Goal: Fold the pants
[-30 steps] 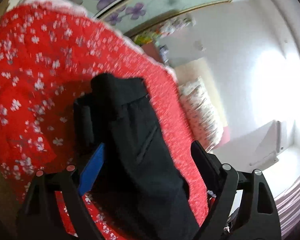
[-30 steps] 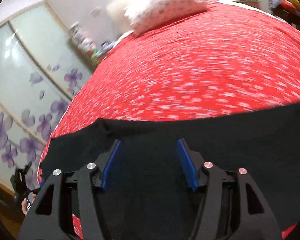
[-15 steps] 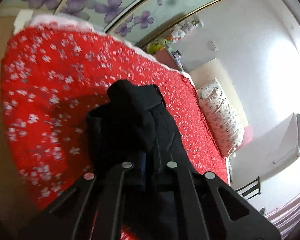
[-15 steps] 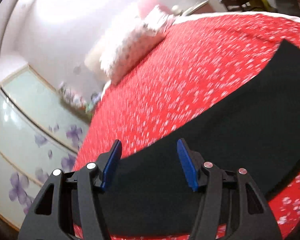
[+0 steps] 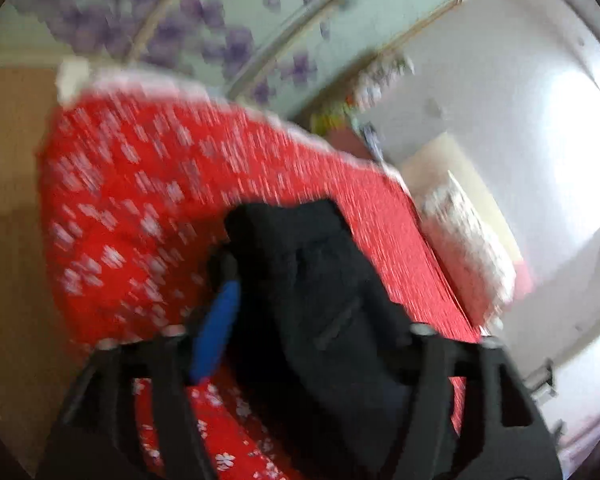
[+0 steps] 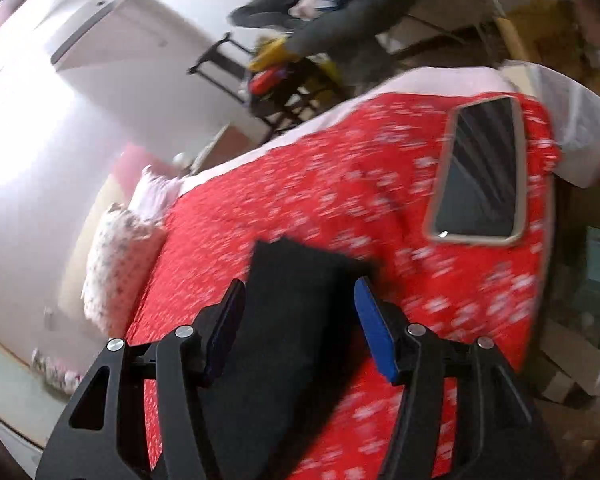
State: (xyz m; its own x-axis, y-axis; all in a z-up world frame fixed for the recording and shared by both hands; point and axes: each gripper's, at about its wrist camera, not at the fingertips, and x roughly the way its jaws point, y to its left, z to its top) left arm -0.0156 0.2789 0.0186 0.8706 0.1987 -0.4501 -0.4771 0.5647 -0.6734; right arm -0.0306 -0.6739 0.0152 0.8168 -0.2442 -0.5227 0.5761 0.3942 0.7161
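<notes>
Left wrist view – black pants (image 5: 320, 292), red bedspread (image 5: 140, 184)

The pants (image 6: 296, 320) lie on the bed (image 6: 340, 208), a tablet (image 6: 480, 184) to their right.

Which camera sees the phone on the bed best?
The right wrist view: the phone lies in plain sight on the red bedspread, beyond the black pants. The left wrist view does not show it at all.

Black pants (image 5: 324, 300) lie on a red bedspread (image 5: 132, 184) with white blossoms. Far off, a pale green wardrobe door (image 5: 340, 12) carries purple flowers; the pillow (image 6: 116, 248) is white with speckles.
</notes>
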